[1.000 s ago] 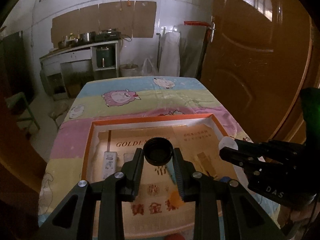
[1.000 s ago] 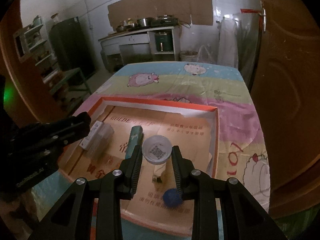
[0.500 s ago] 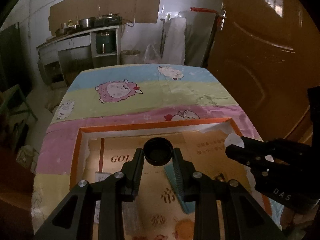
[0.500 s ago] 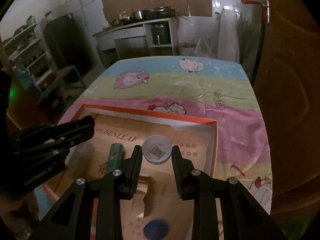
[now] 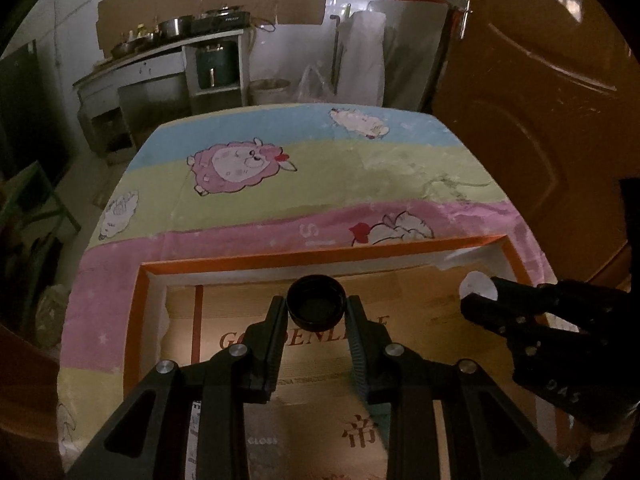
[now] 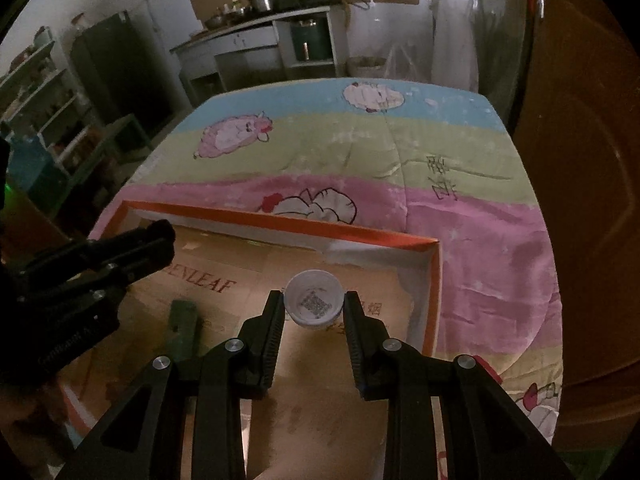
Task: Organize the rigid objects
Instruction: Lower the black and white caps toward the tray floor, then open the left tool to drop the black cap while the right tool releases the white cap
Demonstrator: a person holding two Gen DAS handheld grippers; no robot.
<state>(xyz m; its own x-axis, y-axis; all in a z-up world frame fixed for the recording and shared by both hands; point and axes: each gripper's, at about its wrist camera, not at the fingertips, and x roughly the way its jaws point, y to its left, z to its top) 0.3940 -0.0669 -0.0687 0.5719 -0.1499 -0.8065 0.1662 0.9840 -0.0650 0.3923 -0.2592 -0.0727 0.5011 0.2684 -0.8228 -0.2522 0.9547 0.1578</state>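
Observation:
My left gripper (image 5: pixel 316 307) is shut on a black bottle cap (image 5: pixel 316 302) and holds it above the far part of an orange-rimmed cardboard box (image 5: pixel 320 257). My right gripper (image 6: pixel 314 305) is shut on a white bottle cap (image 6: pixel 314 303) with a QR code inside, held above the same box (image 6: pixel 280 222) near its far right corner. The right gripper shows in the left wrist view (image 5: pixel 480 306) with the white cap (image 5: pixel 476 285) at its tip. The left gripper shows in the right wrist view (image 6: pixel 164 236); its cap is hidden there.
The box lies on a table covered with a striped sheep-print cloth (image 5: pixel 300 168). A green stick-like object (image 6: pixel 184 330) lies inside the box, left of my right gripper. A brown door (image 5: pixel 540 120) stands close on the right. A kitchen counter (image 5: pixel 168 56) is far behind.
Both grippers have moved forward with their caps, from over the middle of the box toward its far edge. The small items in the box have dropped out of the left wrist view.

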